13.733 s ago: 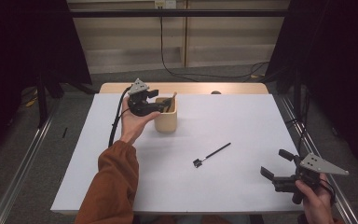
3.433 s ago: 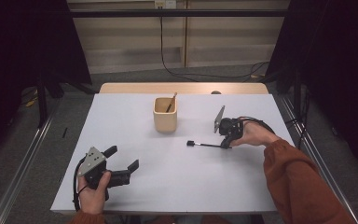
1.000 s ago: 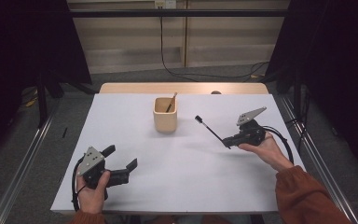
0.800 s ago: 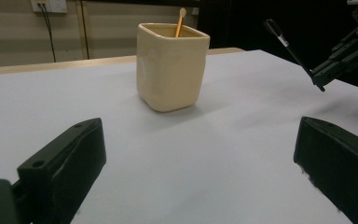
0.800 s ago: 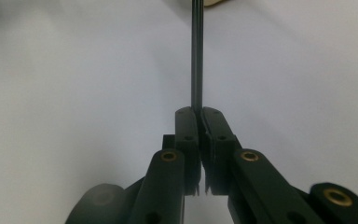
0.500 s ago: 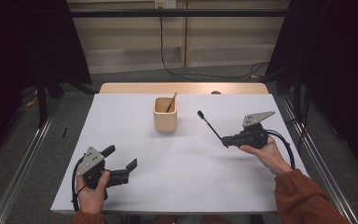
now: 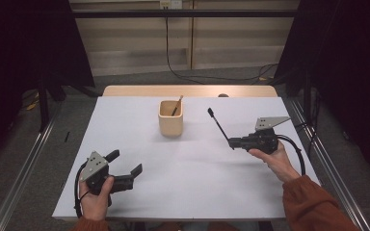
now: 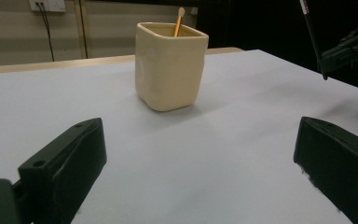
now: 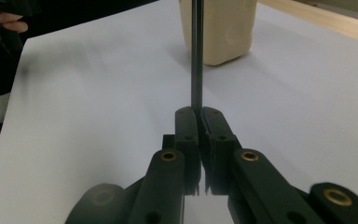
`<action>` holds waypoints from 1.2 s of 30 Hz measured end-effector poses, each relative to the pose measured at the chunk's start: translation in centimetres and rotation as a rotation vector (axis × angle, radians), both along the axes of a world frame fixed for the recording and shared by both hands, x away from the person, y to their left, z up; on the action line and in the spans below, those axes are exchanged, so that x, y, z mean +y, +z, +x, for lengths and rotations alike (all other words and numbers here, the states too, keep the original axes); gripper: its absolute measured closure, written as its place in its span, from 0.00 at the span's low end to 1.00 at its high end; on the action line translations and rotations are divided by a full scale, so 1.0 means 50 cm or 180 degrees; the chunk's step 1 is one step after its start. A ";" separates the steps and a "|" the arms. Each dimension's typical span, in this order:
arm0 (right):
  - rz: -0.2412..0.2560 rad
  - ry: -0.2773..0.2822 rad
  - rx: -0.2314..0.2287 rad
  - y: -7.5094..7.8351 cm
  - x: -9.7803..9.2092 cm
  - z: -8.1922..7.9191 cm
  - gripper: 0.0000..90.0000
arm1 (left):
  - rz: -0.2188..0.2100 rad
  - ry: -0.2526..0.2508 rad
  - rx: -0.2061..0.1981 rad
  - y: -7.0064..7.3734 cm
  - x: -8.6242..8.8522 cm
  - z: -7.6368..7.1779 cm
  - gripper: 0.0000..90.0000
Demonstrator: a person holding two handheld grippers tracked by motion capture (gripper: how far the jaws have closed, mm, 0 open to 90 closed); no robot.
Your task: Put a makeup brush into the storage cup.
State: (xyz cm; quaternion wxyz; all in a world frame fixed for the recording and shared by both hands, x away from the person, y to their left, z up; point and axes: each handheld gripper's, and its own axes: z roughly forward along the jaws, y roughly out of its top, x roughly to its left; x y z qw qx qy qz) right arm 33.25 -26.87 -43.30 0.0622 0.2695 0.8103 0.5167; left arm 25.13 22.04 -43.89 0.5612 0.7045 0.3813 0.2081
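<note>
High view: right claw point(image 7: 231, 142) pinching black stick point(image 7: 218, 126), raised off counter point(image 7: 192, 192) since earlier, nearing cup point(image 7: 170, 118); left claw point(image 7: 125, 169) spread, idle.

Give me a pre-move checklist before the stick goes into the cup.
1. Right gripper shut on the black stick: ok, jaws clamp one end.
2. Stick off the table: ok, it slants up towards the cup.
3. Cup upright, mouth open: ok; a wooden stick already leans inside, with room beside it.
4. Stick tip over the cup: not ok, it is right of the cup in the high view.
5. Left gripper out of the way: ok, open, low at the near left.
6. Grip firmness: cannot tell.
</note>
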 end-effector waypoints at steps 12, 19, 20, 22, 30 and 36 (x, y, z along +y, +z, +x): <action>0.0338 -0.0169 -0.0170 0.028 -0.028 -0.007 0.95 | 0.0031 -0.0066 -0.0035 0.002 -0.004 -0.001 0.02; 0.0393 -0.0145 -0.0210 0.031 -0.026 -0.014 0.95 | 0.0002 -0.0113 -0.0034 0.003 -0.007 -0.001 0.02; 0.0393 -0.0140 -0.0219 0.033 -0.026 -0.016 0.95 | -0.0002 -0.0127 -0.0035 0.003 -0.008 -0.002 0.02; 0.0405 -0.0127 -0.0232 0.034 -0.025 -0.018 0.95 | -0.0009 -0.0137 -0.0034 0.005 -0.010 -0.002 0.02; 0.0391 -0.0046 -0.0247 0.034 -0.012 -0.023 0.95 | -0.0052 -0.0267 -0.0100 0.011 -0.017 0.004 0.02; 0.0384 0.0031 -0.0279 0.040 -0.005 -0.026 0.95 | -0.0074 -0.0374 -0.0140 0.021 -0.042 0.004 0.01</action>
